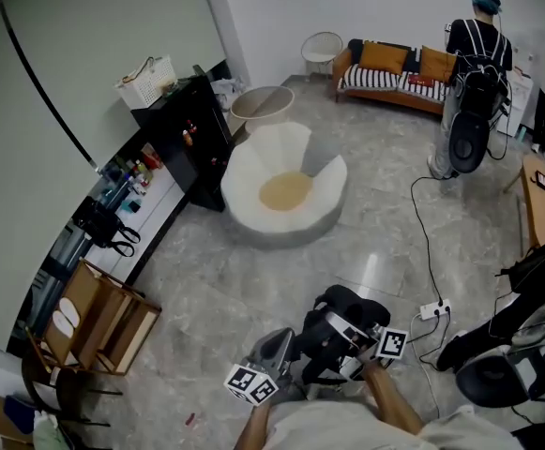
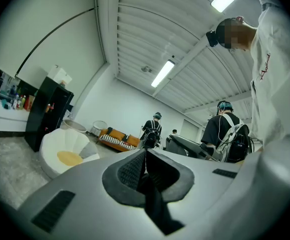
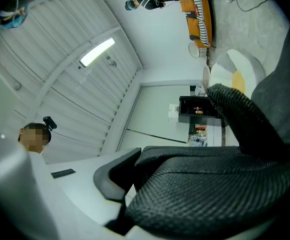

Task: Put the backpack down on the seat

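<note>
Left gripper [image 2: 145, 159]: pinched on a thin black strap [image 2: 154, 211]. Right gripper [image 3: 132, 184]: clamped on padded mesh of the black fabric backpack [image 1: 345, 324], held low at bottom centre, well apart from the white petal-shaped seat [image 1: 253, 169] at frame centre. Likely risks: strap slipping from the narrow pinch; bag landing on the sloped rim and sliding off. Containers: seat hollow, tan round cushion [image 1: 285, 191]; white woven basket [image 1: 150, 87], upper left, contents unclear; open cardboard box [image 1: 127, 331], lower left, pale items.

Grey marble floor [image 1: 253, 279], striped orange sofa [image 1: 394, 75]
</note>
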Demonstrator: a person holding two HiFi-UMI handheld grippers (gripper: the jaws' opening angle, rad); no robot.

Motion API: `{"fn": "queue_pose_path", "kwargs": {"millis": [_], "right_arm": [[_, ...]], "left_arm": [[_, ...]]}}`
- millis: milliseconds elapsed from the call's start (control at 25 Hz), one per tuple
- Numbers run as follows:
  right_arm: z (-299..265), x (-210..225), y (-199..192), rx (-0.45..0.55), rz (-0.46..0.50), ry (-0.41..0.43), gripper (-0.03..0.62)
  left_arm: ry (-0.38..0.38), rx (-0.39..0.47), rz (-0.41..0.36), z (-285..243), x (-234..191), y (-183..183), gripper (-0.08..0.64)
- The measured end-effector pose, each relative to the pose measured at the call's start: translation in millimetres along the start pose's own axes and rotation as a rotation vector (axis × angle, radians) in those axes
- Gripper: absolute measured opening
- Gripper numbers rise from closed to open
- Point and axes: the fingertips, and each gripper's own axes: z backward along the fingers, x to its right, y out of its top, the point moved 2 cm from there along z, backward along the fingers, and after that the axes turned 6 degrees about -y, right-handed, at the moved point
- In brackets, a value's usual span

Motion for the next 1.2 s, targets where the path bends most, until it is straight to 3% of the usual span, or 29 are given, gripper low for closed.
{"fn": "queue_pose_path", "kwargs": {"millis": [840,1200], "right_arm": [[-6,11,41,-0.011,0.023,0.025,0.044],[-35,45,63,-0.007,0.022,-0.009,0.043]], "left_arm": [[-0.043,0.019,-0.037,-55,-12,7,0.032],[-0.017,0.038,-0.033,-69,-61,10,0.032]]}}
